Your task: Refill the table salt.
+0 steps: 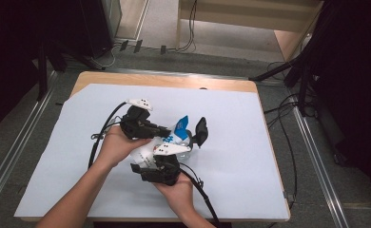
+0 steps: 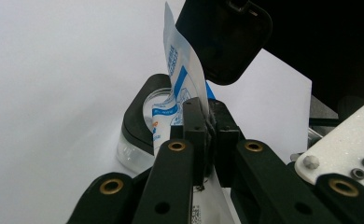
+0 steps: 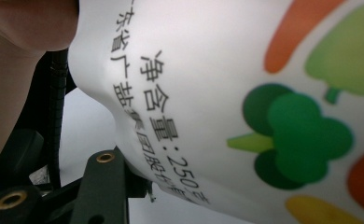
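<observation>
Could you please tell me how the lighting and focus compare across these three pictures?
High view: the pale blue sheet on the table is evenly lit, the surroundings dark. Left gripper view: the white and blue plastic packet is fairly sharp, while the sheet washes out toward white at the left. Right gripper view: the packet's printed vegetables sit very close, soft at the edges, black text readable.
</observation>
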`<state>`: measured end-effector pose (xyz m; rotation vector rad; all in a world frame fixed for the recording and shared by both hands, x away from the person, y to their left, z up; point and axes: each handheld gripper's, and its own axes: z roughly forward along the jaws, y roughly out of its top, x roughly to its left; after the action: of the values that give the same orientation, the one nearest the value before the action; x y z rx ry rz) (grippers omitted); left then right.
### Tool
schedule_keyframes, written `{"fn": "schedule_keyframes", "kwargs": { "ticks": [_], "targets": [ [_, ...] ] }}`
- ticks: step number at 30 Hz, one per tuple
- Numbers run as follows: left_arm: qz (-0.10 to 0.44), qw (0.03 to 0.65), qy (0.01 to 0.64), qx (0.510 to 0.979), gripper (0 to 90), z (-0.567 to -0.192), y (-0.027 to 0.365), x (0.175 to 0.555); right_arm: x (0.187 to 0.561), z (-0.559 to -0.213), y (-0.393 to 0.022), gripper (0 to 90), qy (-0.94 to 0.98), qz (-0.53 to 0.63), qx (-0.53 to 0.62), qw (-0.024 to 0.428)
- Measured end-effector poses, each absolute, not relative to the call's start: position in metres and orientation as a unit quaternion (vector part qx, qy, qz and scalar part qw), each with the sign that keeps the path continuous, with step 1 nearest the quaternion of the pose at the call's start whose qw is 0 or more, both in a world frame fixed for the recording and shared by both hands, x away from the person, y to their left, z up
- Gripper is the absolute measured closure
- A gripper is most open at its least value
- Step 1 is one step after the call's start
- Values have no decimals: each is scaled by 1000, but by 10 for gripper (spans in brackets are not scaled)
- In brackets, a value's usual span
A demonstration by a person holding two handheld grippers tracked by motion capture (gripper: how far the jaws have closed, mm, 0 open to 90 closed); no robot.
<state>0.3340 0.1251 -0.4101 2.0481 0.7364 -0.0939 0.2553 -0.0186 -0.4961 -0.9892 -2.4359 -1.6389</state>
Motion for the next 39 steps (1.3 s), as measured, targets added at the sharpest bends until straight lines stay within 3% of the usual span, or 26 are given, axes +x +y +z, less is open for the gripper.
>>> {"fn": "schedule_keyframes", "kwargs": {
  "ticks": [39],
  "targets": [
    [-30,459,294,838,815,-407,121,335,261,-496,-26,562,-766,-536,-352,47]
  ]
}}
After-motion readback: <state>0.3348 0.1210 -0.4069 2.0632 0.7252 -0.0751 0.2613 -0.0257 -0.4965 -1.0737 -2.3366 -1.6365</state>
